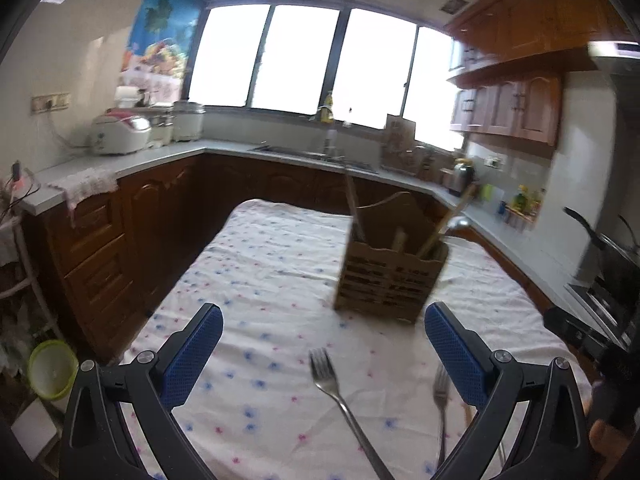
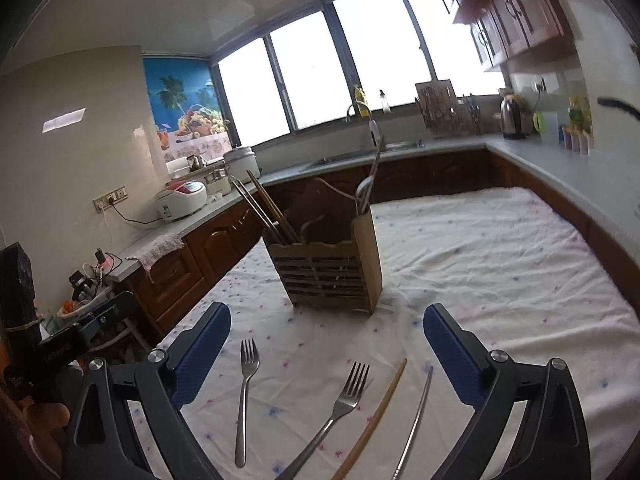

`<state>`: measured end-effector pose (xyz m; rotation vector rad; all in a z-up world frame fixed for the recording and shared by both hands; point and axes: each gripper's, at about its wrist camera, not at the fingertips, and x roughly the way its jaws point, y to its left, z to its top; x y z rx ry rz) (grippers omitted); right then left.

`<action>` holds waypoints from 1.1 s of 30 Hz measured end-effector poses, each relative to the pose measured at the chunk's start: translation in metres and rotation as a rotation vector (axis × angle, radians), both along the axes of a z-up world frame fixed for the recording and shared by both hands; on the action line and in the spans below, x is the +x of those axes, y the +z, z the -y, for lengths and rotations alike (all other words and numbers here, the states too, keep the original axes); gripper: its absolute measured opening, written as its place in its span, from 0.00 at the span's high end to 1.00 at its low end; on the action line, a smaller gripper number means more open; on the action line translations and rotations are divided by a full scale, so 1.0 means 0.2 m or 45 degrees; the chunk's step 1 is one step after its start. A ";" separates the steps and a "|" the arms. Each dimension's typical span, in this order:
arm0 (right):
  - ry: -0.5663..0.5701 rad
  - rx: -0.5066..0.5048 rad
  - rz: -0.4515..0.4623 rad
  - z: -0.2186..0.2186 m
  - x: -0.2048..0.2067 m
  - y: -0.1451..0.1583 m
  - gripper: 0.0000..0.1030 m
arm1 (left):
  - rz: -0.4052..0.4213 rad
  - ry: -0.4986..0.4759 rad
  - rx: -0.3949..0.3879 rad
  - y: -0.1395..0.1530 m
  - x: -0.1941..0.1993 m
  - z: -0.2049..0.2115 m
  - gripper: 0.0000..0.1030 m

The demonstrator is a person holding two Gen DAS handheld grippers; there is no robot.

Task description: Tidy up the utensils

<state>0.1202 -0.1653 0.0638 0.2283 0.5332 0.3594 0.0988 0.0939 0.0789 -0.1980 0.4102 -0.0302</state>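
Forks first: two lie flat on the cloth-covered tabletop [image 2: 500, 264], just ahead of and partly between your right tongs [image 2: 326, 354], which stand wide apart with nothing in them. The left fork [image 2: 243, 392] sits near the left pad, tines away from you; the right fork [image 2: 332, 408] lies at a slant, tines toward the holder. To the right of these, still between the pads, lie a wooden chopstick [image 2: 380, 412] and a thin metal rod [image 2: 416, 416], its type not readable.

Your left tongs [image 1: 323, 354] are likewise spread open and empty; in that view one fork lies between the pads, the other beside the right pad.

Handling estimate: forks are light, rigid, smooth steel, low to the cloth. Expect slip if you pinch the polished handle edge-on. Take hold at mid-handle, pads across its width, and press lightly into the cloth so the lower edges get under it. The cloth is soft and wrinkled; it may bunch up into the grip. The chopstick is lighter, round, prone to rolling; grip near the middle.

Beyond the tongs, further ahead, stands the wooden utensil holder [image 2: 332, 276], upright, slatted front, divided into compartments. It already carries chopsticks [image 2: 264, 212] at its left and a spoon [image 2: 366, 192] at its right. It looks light, so a hard knock on insertion could tip it.
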 end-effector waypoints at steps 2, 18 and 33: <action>-0.001 -0.027 0.057 0.01 -0.04 0.08 0.04 | 0.037 0.020 0.044 0.04 -0.06 0.03 0.01; -0.085 -0.149 0.328 -0.02 -0.36 0.02 0.00 | 0.112 0.005 0.099 -0.08 -0.38 0.11 0.01; -0.206 -0.204 0.241 -0.03 -0.46 -0.24 0.00 | 0.053 0.004 0.186 -0.21 -0.39 0.24 0.01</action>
